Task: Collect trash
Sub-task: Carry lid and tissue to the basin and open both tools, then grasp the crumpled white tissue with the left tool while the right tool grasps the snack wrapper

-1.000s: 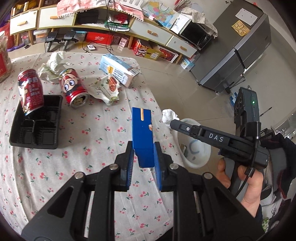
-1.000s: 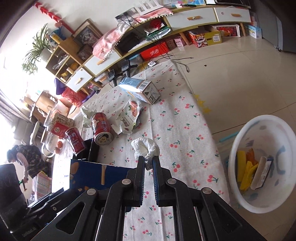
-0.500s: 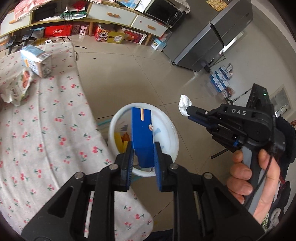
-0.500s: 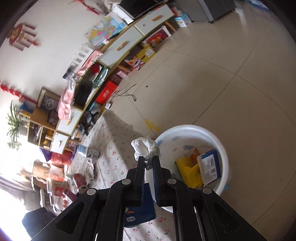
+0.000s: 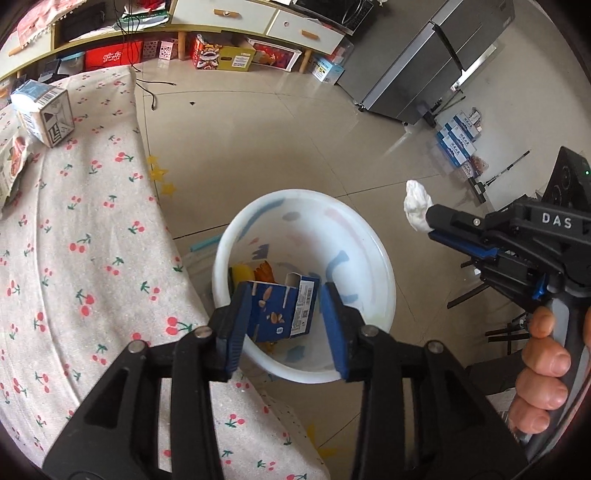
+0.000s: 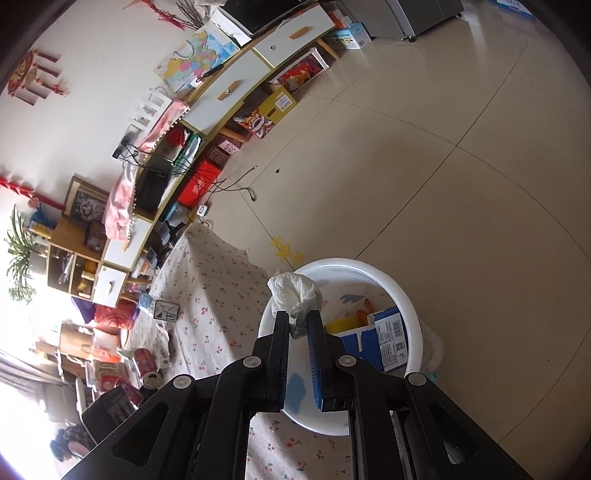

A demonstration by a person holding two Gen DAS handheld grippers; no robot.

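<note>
My left gripper is open above a white plastic basin on the floor. A blue snack box lies in the basin between the jaws, free of them, next to yellow and orange wrappers. My right gripper is shut on a crumpled white tissue and holds it over the basin's left rim. The right gripper and the tissue also show in the left wrist view, right of the basin. The blue box shows in the right wrist view too.
The table with a cherry-print cloth stands left of the basin. On it lie a white-blue carton, a snack bag and red cans. A low cabinet and a grey fridge stand beyond bare floor.
My left gripper has opened and let go of the blue box, which now lies in the basin. The right gripper has held the tissue shut throughout and come closer over the basin.
</note>
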